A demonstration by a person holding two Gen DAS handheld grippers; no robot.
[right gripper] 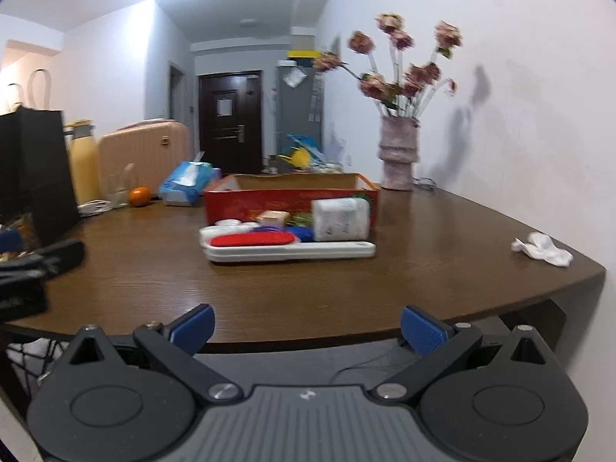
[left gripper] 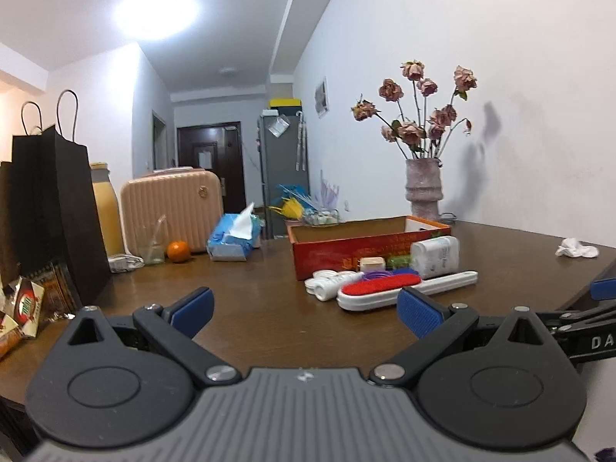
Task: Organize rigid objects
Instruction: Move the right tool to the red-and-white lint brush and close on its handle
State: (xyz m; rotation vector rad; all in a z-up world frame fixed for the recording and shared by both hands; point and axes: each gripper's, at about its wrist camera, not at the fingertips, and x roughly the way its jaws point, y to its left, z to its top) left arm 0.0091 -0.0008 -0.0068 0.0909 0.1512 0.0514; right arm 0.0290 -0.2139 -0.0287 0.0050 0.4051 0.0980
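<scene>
Red box [left gripper: 346,254] sits open-topped on the brown table [left gripper: 250,300], taken here as landmark. Just in front of the box, a huddle of small things: white lint brush [left gripper: 404,288] with a red pad lying flat, nearest the cameras; white bottle [left gripper: 435,256] on its side behind the brush, touching or nearly touching the box front; white tube [left gripper: 331,288] and round lids at the brush's left end; small beige block [left gripper: 371,263] and green and purple bits between, too blurred to name. Vase [left gripper: 423,188] of dried roses stands behind the box's right corner. Crumpled tissue [left gripper: 577,248] lies well to the right of the box. Orange [left gripper: 178,251], tissue pack [left gripper: 231,238] and pink case [left gripper: 171,211] lie to its left. Left gripper [left gripper: 304,308] hovers over the table short of the brush, jaws spread wide, holding nothing. Right gripper [right gripper: 306,327] hangs at the table's near edge, farther from the box, jaws likewise wide and empty.
</scene>
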